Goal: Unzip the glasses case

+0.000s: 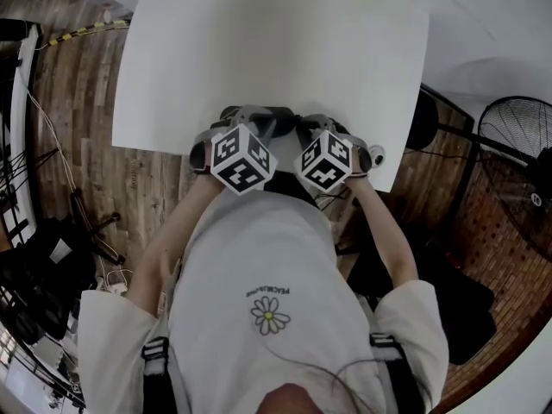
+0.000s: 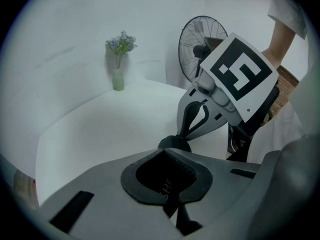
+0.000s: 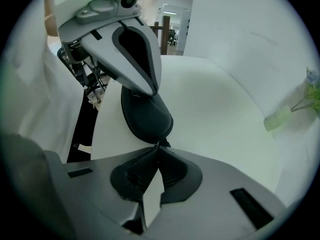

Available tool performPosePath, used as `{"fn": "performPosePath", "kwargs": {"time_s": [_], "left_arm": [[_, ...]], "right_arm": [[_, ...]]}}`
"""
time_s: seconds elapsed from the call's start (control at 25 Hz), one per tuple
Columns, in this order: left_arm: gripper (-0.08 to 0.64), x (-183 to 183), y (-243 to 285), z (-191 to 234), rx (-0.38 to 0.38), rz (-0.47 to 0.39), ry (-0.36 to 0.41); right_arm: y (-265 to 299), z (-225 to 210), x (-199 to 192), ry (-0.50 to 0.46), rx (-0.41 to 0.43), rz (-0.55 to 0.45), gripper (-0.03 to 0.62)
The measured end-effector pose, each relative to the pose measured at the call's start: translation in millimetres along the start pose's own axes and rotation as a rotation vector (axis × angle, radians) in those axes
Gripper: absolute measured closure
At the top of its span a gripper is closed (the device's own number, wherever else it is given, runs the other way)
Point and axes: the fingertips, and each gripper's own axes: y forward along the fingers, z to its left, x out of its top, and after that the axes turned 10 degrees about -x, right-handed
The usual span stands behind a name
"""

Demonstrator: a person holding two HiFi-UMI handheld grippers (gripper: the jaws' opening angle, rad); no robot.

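Note:
The dark glasses case (image 1: 278, 121) lies at the near edge of the white table (image 1: 259, 50), between my two grippers. My left gripper (image 2: 166, 151) is shut on one end of it; the case's dark body fills the space between the pads, and a rounded end (image 2: 175, 143) pokes out beyond them. In the right gripper view the case (image 3: 147, 116) hangs under the left gripper (image 3: 149, 86). My right gripper (image 3: 157, 145) is shut, its tips pinching the small zipper pull (image 3: 157, 143) at the case's near end. The left gripper view shows the right gripper (image 2: 186, 134) reaching down to the case.
A small vase of flowers (image 2: 118, 79) stands at the table's far side. A standing fan (image 1: 517, 136) is on the wooden floor to the right. Cables and dark gear (image 1: 34, 257) lie on the floor at the left. The person's body is close against the table's near edge.

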Motion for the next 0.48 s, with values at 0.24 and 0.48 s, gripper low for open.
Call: {"fn": "performPosePath", "kwargs": {"time_s": [0.24, 0.48], "left_arm": [[0.548, -1, 3, -1, -0.017, 0.009, 0.004], [0.548, -1, 4, 1, -0.037, -0.003, -0.014]], "right_arm": [[4, -12, 6, -0.119, 0.011, 0.011, 0.584], [15, -25, 19, -0.386, 0.044, -0.003, 0.584]]}}
